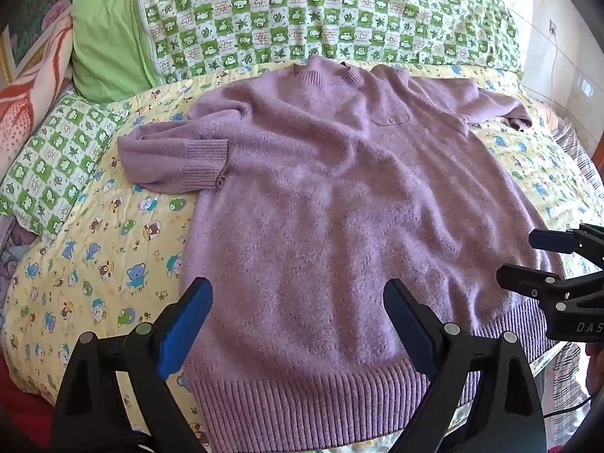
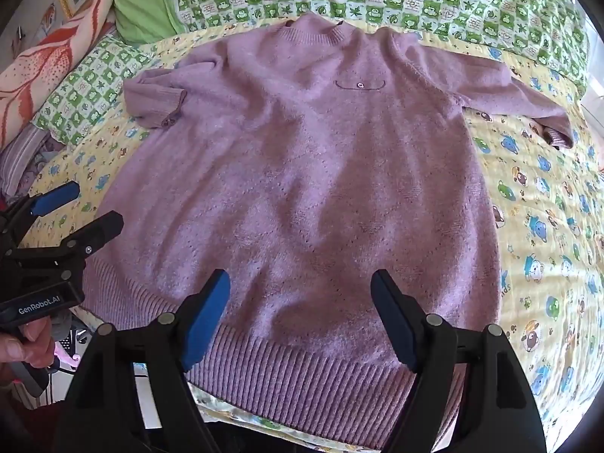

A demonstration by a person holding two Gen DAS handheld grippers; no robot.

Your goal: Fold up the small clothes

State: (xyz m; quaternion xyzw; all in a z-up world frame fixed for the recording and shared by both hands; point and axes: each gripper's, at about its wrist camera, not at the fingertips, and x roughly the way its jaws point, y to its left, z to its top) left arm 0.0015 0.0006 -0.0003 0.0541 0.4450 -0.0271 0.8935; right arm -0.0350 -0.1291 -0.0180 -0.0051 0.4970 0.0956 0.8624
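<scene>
The fuzzy lilac knitted sweater (image 2: 302, 173) lies flat on the yellow bear-print bed quilt (image 2: 547, 226), collar at twelve o'clock, ribbed hem at six. The left tool (image 1: 298, 324) and the right tool (image 2: 300, 317) hang just above the hem, both spread wide, pinching nothing.

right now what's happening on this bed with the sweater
A person is holding a hand-held gripper in each hand over a purple sweater spread flat, front up, on a cartoon-print quilt. The left hand-held gripper and the right hand-held gripper both hover open above the ribbed hem, gripping nothing. One sleeve is already doubled back on itself; the other sleeve lies stretched out. No fold of the body has begun.
</scene>
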